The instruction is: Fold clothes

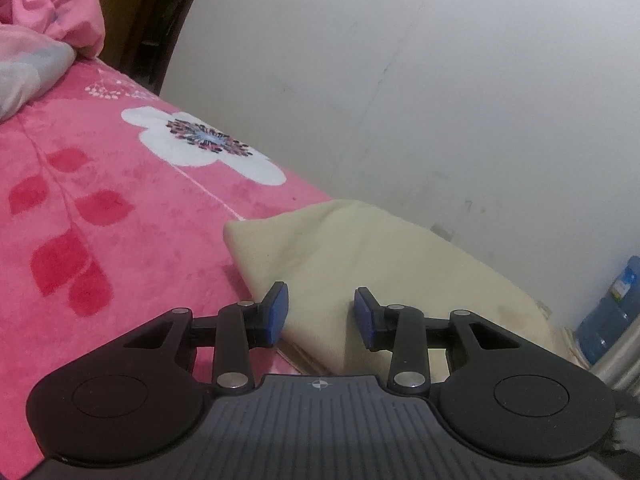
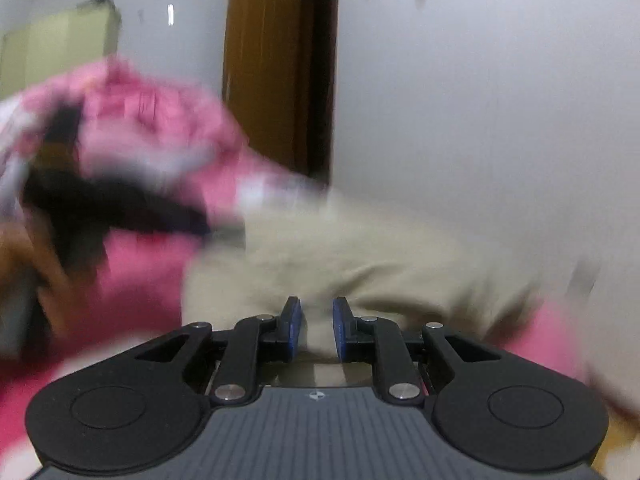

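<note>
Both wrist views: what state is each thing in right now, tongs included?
Left tongs: open, nothing pinched, over the cloth's edge.
Right tongs: slightly apart, nothing visibly pinched.
Cream folded cloth: lying flat on the bed, near corner free.
Pink floral bed cover: spread flat.
Pink crumpled garment: heaped, unfolded, at the far end.
Brown wooden door: too blurred to tell.
</note>
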The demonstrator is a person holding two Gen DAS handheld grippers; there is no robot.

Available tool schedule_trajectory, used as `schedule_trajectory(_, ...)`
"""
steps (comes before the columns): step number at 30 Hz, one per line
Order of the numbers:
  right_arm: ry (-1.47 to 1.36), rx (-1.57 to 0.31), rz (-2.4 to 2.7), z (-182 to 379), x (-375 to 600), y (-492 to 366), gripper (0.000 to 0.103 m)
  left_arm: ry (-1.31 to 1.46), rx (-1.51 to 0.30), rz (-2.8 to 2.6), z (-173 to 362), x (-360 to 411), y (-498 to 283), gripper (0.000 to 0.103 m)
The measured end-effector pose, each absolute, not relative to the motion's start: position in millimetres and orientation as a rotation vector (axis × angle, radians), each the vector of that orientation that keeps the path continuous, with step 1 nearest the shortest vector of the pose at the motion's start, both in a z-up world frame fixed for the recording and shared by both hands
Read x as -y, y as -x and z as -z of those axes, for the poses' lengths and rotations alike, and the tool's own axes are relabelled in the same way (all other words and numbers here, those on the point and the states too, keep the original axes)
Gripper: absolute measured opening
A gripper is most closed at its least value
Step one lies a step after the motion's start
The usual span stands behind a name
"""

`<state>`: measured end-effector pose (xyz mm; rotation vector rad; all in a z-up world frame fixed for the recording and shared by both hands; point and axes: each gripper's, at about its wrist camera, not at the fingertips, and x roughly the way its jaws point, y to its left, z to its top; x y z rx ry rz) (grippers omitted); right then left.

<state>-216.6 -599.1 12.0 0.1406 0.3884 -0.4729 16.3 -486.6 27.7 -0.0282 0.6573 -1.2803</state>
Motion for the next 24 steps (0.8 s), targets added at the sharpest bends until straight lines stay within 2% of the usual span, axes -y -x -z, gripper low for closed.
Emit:
schedule_trajectory(2, -0.181, -0.426, 0.457, -27, 608, 222, 0.018, -0.003, -0.612, 1.284, -37, 482, -12, 0.036)
schedule_trajectory(5, -0.266, -0.306, 0.451, -63, 625, 242, 0.019, -0.052, -0.533, 1.333, -47, 483, 8, 0.038)
schedule_trajectory(9, -0.200, -0.224, 0.567, -82, 655, 244, 0.019, -0.120, -0.464, 1.439, -55, 490, 42, 0.045)
schedule_trajectory(11, -0.142, -0.293, 0.597, -61, 672, 237, 0.019, -0.207, -0.477, 1.485, -44, 500, 60, 0.045)
schedule_trajectory(13, -0.193, -0.458, 0.579, -22, 696, 225, 0.018, -0.287, -0.445, 1.487, -26, 505, 78, 0.045)
schedule_trajectory(15, -0.160, -0.446, 0.559, -19, 696, 228, 0.018, -0.292, -0.407, 1.474, -18, 502, 85, 0.045)
schedule_trajectory(20, -0.113, -0.384, 0.517, -61, 690, 216, 0.019, -0.251, -0.464, 1.474, -17, 505, 77, 0.045)
schedule_trajectory(22, -0.073, -0.381, 0.501, -61, 690, 209, 0.019, -0.249, -0.468, 1.476, -17, 506, 77, 0.046)
schedule_trajectory(24, -0.048, -0.489, 0.513, -34, 705, 194, 0.020, -0.241, -0.477, 1.484, -16, 505, 77, 0.046)
